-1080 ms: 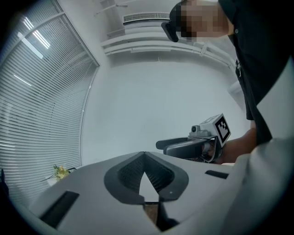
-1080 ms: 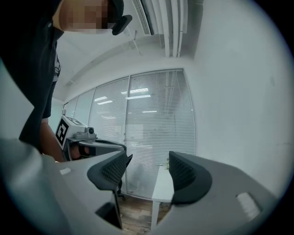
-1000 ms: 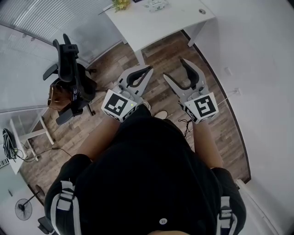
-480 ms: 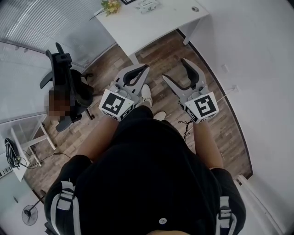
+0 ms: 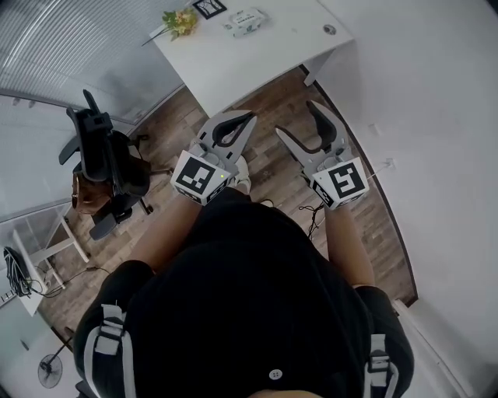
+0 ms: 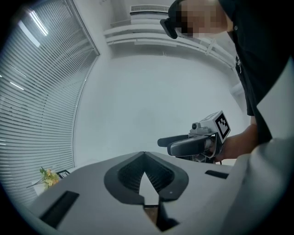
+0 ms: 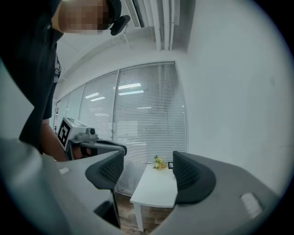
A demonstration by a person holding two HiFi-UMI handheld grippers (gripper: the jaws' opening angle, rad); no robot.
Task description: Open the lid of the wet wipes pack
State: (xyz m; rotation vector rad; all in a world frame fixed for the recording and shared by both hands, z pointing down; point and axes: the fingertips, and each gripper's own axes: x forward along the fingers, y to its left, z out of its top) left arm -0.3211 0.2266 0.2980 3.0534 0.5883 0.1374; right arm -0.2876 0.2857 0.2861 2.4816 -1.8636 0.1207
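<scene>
The wet wipes pack (image 5: 245, 21) lies on the white table (image 5: 233, 62) at the top of the head view, far ahead of both grippers. My left gripper (image 5: 249, 118) is held level over the wooden floor, its jaws meeting at the tips with nothing between them (image 6: 144, 158). My right gripper (image 5: 302, 120) is beside it, jaws wide open and empty (image 7: 147, 174). The right gripper view shows the table (image 7: 156, 188) between its jaws, but the pack cannot be made out there.
Yellow flowers (image 5: 180, 21) and a small framed card (image 5: 208, 8) stand at the table's back left, a small round item (image 5: 330, 29) at its right. A black office chair (image 5: 105, 155) is on the left. A white wall (image 5: 436, 116) runs along the right, and cables (image 5: 311, 216) lie on the floor.
The table and pack have come further into the head view and the chair has slid back, as the person walks toward the table. Both grippers keep their pose.
</scene>
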